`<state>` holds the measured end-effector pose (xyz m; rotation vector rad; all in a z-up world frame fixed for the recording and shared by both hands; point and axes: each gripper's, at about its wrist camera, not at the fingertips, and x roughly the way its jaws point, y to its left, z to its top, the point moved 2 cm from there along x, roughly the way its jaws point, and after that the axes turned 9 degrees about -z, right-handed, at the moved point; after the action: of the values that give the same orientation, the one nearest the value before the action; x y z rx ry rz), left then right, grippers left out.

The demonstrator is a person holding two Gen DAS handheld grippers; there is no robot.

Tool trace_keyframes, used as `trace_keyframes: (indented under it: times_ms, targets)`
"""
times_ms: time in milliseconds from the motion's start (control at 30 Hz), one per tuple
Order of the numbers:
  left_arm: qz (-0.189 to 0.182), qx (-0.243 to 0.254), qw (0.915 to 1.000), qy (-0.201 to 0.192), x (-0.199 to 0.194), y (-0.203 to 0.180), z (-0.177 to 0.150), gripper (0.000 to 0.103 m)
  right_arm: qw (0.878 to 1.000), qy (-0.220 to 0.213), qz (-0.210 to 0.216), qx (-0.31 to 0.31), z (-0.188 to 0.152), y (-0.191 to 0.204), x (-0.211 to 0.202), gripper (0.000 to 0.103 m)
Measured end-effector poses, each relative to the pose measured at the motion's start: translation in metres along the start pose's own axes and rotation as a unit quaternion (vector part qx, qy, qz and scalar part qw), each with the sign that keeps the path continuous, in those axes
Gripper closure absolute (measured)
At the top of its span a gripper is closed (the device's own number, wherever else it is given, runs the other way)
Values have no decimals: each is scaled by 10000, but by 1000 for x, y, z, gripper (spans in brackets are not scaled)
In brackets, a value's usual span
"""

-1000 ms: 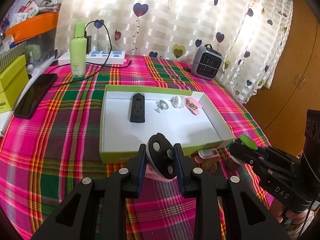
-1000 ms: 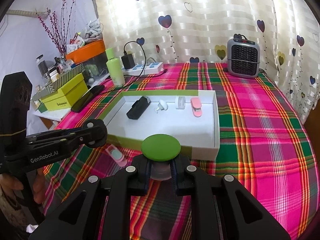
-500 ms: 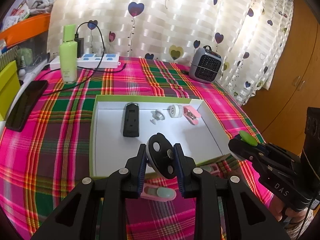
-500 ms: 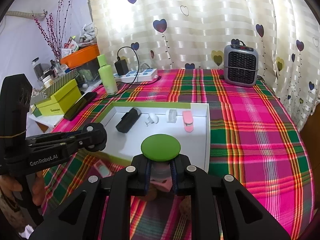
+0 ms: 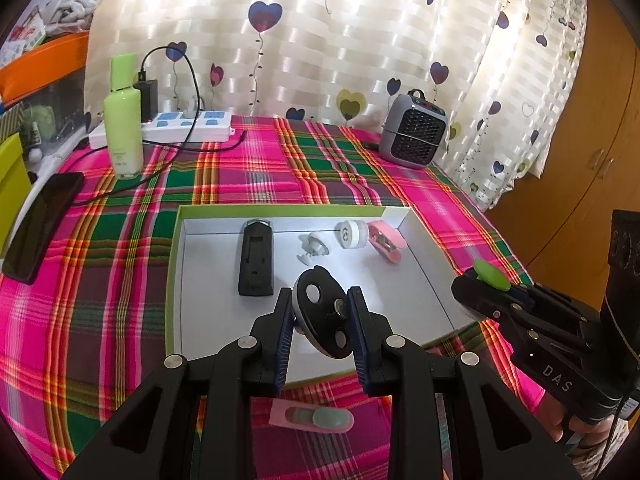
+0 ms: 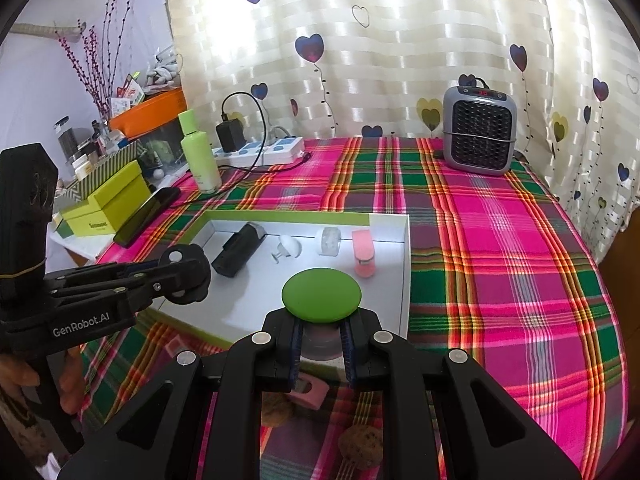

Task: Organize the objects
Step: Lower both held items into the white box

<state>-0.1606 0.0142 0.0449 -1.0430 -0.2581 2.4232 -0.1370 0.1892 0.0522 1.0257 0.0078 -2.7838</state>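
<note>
A white box lid with green rim (image 5: pixel 173 280) (image 6: pixel 404 280) lies on the plaid table. It holds a black holder (image 5: pixel 256 262) (image 6: pixel 238 250), a small white knob (image 5: pixel 314 246) (image 6: pixel 289 247), a white round roll (image 5: pixel 351 234) (image 6: pixel 329 241) and a pink clip (image 5: pixel 386 242) (image 6: pixel 363 258). My left gripper (image 5: pixel 322 320) (image 6: pixel 188 276) is shut on a black round disc (image 5: pixel 322 312), above the lid's near part. My right gripper (image 6: pixel 320 340) (image 5: pixel 476 292) is shut on a green-topped round piece (image 6: pixel 321 296) (image 5: pixel 490 274), above the lid's near right corner.
A pink case with a pale green piece (image 5: pixel 312 418) and another pink item (image 6: pixel 308 390) lie in front of the lid, with brown lumps (image 6: pixel 360 446). A green bottle (image 5: pixel 122 124), power strip (image 5: pixel 188 128), phone (image 5: pixel 40 224) and grey heater (image 5: pixel 414 136) stand behind and beside.
Both grippers have risen and moved forward over the lid's near part, each still holding its piece. The pink items on the cloth now show below the fingers.
</note>
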Motion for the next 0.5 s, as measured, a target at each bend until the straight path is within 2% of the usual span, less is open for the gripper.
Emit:
trace_keyframes:
  times_ms: [500]
  targets:
    - [132, 66, 9998, 153, 29, 6, 11, 79, 9997, 194, -127, -115, 11, -9, 35, 85]
